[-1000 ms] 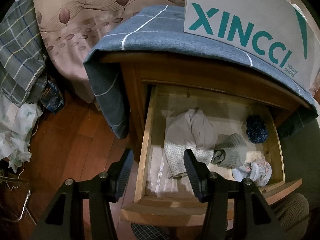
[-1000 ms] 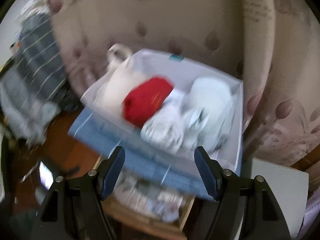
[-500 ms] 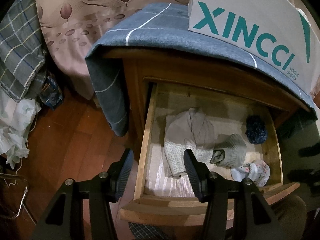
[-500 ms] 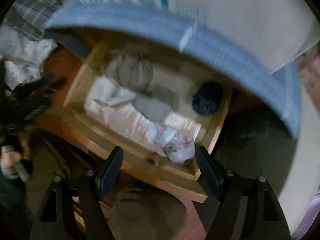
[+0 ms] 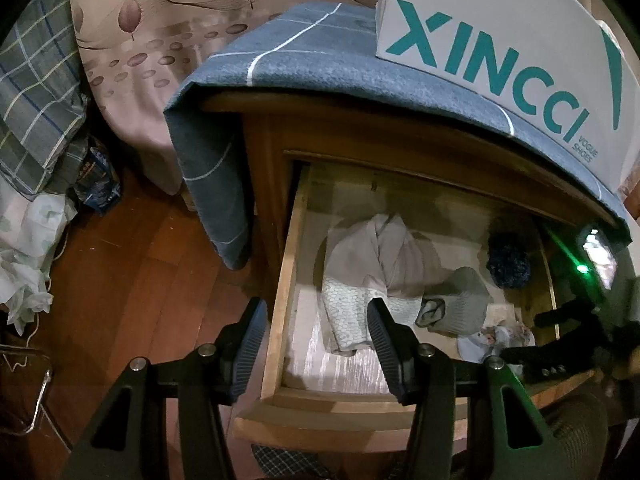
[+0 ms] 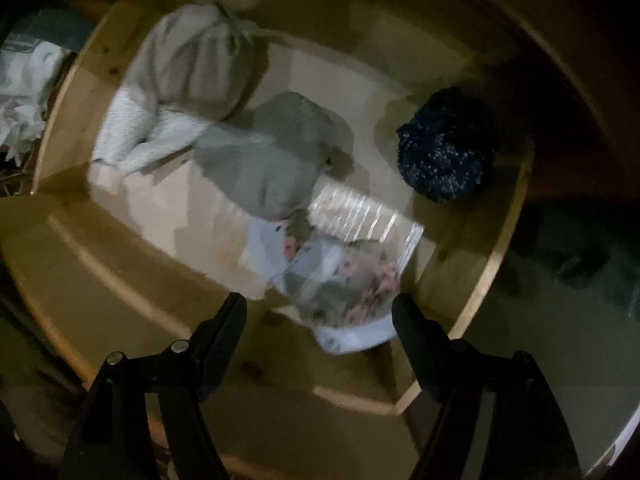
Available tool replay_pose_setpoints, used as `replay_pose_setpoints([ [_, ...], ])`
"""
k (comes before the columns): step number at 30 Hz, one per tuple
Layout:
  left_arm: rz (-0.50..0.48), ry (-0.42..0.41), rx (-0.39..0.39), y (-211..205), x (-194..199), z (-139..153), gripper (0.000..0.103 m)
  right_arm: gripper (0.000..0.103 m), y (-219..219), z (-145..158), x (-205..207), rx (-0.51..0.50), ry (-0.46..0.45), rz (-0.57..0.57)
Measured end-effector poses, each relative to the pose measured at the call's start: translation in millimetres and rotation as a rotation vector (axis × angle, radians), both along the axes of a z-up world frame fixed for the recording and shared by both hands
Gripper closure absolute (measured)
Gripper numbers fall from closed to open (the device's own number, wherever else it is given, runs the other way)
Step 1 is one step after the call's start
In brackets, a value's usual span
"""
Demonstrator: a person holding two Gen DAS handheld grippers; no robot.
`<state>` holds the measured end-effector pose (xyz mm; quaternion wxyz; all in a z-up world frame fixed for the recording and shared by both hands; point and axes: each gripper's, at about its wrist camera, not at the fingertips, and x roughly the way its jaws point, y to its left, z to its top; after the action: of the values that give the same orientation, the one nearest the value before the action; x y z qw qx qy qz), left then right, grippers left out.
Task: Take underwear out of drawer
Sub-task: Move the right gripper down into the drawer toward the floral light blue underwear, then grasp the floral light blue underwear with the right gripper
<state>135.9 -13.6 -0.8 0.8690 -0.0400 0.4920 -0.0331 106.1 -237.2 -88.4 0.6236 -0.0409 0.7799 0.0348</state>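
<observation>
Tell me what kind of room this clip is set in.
Most likely a bedroom. A wooden nightstand stands with its drawer open on folded clothing, and beside it hangs leaf-patterned bedding, with a plaid blanket heaped over a wooden floor.
</observation>
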Motion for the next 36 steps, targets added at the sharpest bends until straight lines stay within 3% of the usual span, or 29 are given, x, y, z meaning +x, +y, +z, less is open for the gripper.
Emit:
replay_pose_setpoints([
  [11,0.001,0.012,-0.015,1,1,-2,0.049,0.029,-7,-56,10,-0.024,0.159,0.01],
  [23,0.0,0.02,-0.021,1,3,-3,0.049,0.028,5,-74,11,-0.057,0.211,0.083],
  [26,-0.002,0.019,-0.021,1,3,-3,0.049,0.036,4,-74,12,-0.064,0.212,0.077],
  [30,0.001,0.02,-0.022,1,3,-3,0.049,0.061,4,-73,7,-0.037,0.214,0.056],
  [36,-0.001,0.019,-0.016,-1,3,-4,0.049,0.075,1,-68,-1,-0.029,0.185,0.051],
])
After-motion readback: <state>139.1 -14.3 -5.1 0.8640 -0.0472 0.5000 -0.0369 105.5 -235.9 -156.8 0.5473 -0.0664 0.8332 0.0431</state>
